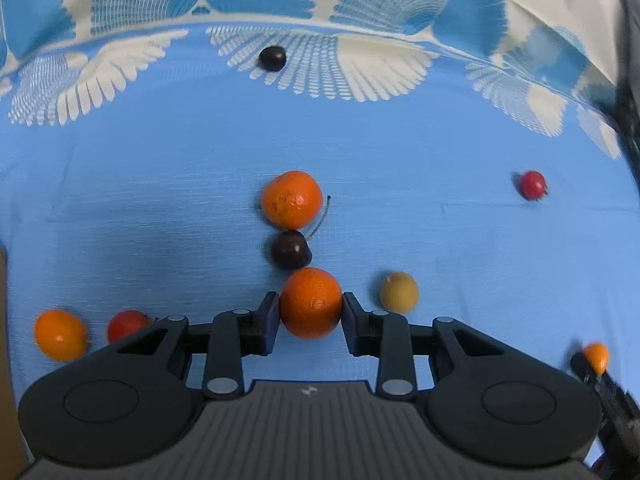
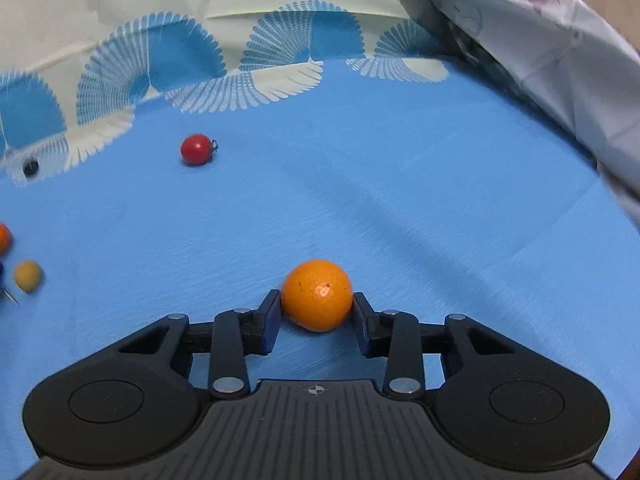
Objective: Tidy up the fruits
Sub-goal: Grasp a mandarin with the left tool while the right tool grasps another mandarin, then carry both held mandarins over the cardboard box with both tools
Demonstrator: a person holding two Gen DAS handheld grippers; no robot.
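In the left wrist view my left gripper (image 1: 311, 305) is shut on a small orange (image 1: 311, 294) that rests on the blue cloth (image 1: 160, 200), one pad pressed against each side. Just beyond it a dark cherry (image 1: 291, 249) with a stem touches it, and another orange (image 1: 292, 199) lies behind the cherry. In the right wrist view my right gripper (image 2: 317, 305) is shut on a second small orange (image 2: 317, 292), also on the cloth. That held orange (image 1: 596, 357) shows at the lower right edge of the left wrist view.
Loose fruit lies around: a yellow fruit (image 1: 399, 292), a red tomato (image 1: 533, 185), a far dark cherry (image 1: 272, 58), an orange (image 1: 60, 335) and a red fruit (image 1: 127, 325) at the left. A pale floral fabric (image 2: 540, 32) borders the cloth's right side.
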